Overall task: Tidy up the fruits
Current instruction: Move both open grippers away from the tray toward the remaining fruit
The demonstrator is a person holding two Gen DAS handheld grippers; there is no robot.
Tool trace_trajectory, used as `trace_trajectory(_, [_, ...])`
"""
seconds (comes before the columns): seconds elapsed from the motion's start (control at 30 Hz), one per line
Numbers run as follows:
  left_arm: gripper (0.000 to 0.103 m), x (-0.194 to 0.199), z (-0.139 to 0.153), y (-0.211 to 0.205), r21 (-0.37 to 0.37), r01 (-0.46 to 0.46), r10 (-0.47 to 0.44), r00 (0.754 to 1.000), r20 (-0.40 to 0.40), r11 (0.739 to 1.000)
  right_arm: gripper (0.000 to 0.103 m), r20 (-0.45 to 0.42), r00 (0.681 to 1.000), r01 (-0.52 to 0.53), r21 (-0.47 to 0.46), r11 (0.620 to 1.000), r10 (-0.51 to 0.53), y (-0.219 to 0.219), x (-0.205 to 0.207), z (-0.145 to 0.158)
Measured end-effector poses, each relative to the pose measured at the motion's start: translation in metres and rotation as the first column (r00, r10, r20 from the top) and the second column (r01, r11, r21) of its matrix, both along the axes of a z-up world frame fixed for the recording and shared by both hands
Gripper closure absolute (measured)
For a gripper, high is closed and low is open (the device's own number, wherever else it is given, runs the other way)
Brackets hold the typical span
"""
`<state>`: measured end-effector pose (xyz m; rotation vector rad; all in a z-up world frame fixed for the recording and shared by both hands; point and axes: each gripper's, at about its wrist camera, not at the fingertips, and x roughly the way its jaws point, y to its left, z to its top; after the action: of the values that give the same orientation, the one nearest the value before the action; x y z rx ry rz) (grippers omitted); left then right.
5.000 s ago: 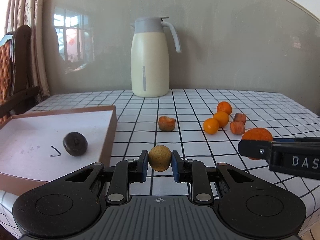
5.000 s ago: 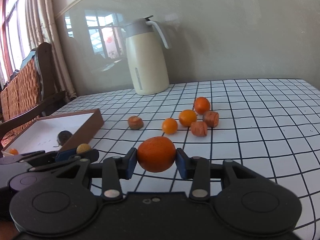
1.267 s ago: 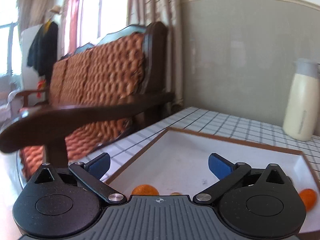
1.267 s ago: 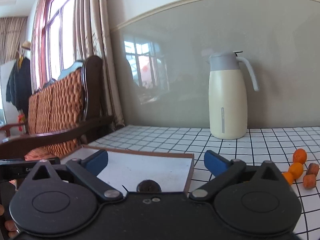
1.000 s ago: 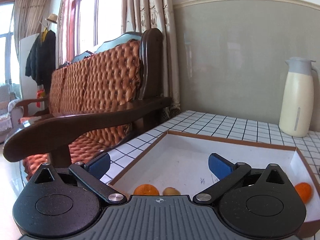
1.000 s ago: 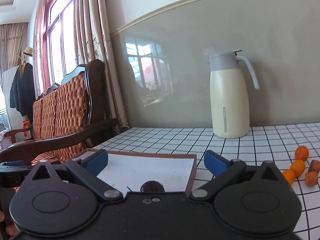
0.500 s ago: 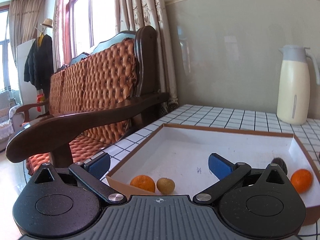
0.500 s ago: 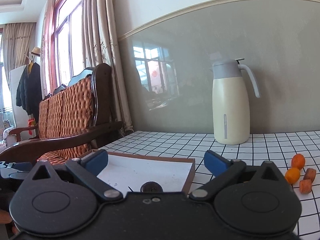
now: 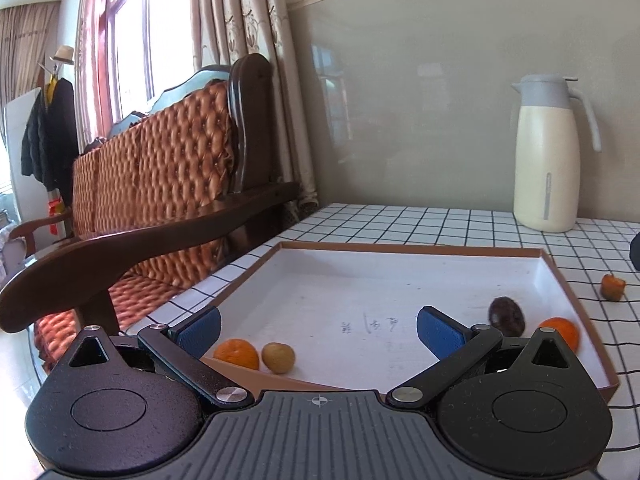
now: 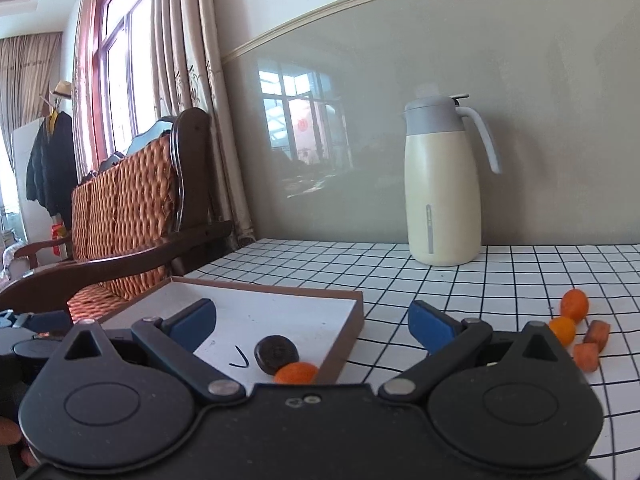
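Five seconds ago each claw pinched a fruit over the counter; now both stand spread and hold nothing, and those fruits lie in the tray (image 9: pixel 554 268), so two more pieces count as sorted. The tray, a shallow brown-rimmed box with a white floor, holds four things: a small orange (image 9: pixel 236 354) and a yellow-green fruit (image 9: pixel 278 357) just beside each other near its front-left corner, and at its right side a dark wrinkled fruit (image 9: pixel 506 316) with a larger orange (image 9: pixel 560 332) close by it, near the right wall. The left claw (image 9: pixel 319 326) hovers low at the tray's near edge, and over the last second its view has drawn back to show more of the tray. The right claw (image 10: pixel 312 322) hangs spread by the tray's right corner. Still outside on the checked counter (image 10: pixel 500 280) are two small oranges (image 10: pixel 574 304) and two reddish-orange cut pieces (image 10: pixel 586 356), well apart from the tray, plus one orange piece (image 9: pixel 612 287) nearer the tray's right wall. A cream jug (image 10: pixel 442 184) stands at the back. By my judgement roughly half remains to fetch.
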<state>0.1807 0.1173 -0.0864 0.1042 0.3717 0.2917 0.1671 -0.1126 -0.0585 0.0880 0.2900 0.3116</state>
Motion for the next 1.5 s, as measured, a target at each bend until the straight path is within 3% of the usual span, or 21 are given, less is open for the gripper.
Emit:
trace_trajectory(0.17, [0.000, -0.008, 0.006, -0.009, -0.010, 0.016, -0.016, 1.000, 0.019, 1.000, 0.006, 0.012, 0.999, 0.031, -0.026, 0.999, -0.030, -0.010, -0.005, 0.004])
trace_trajectory(0.27, [0.000, -0.011, 0.009, -0.015, -0.021, 0.036, -0.035, 0.999, 0.027, 0.999, 0.006, -0.037, 0.998, 0.046, -0.060, 0.997, -0.048, -0.019, 0.001, 0.002])
trace_trajectory(0.53, [0.000, -0.015, 0.011, -0.041, -0.023, 0.101, -0.100, 0.995, 0.029, 0.995, 0.006, 0.006, 0.994, 0.106, -0.069, 0.992, -0.106, -0.044, -0.012, -0.001])
trace_trajectory(0.77, [0.000, -0.013, 0.011, -0.074, -0.026, 0.193, -0.192, 0.981, 0.034, 0.981, 0.006, -0.046, 0.986, 0.157, -0.027, 0.987, -0.159, -0.075, -0.014, -0.008])
trace_trajectory(0.93, [0.000, -0.010, 0.007, -0.101, -0.020, 0.261, -0.260, 0.965, 0.031, 0.965, 0.006, -0.026, 0.971, 0.236, -0.073, 0.969, -0.239, -0.089, -0.019, -0.009])
trace_trajectory(1.27, [0.000, -0.001, -0.001, -0.145, -0.020, 0.353, -0.353, 0.935, -0.003, 0.935, 0.030, -0.106, 0.926, 0.361, -0.039, 0.932, -0.363, -0.131, -0.014, -0.021])
trace_trajectory(1.37, [0.001, 0.006, -0.004, -0.156, -0.026, 0.366, -0.366, 0.930, -0.017, 0.930, 0.032, -0.119, 0.917, 0.379, -0.035, 0.925, -0.380, -0.138, -0.012, -0.024])
trace_trajectory(1.5, [0.012, 0.015, -0.008, -0.168, -0.042, 0.388, -0.390, 0.920, -0.046, 0.921, 0.040, -0.132, 0.913, 0.386, -0.034, 0.922, -0.387, -0.143, -0.008, -0.027])
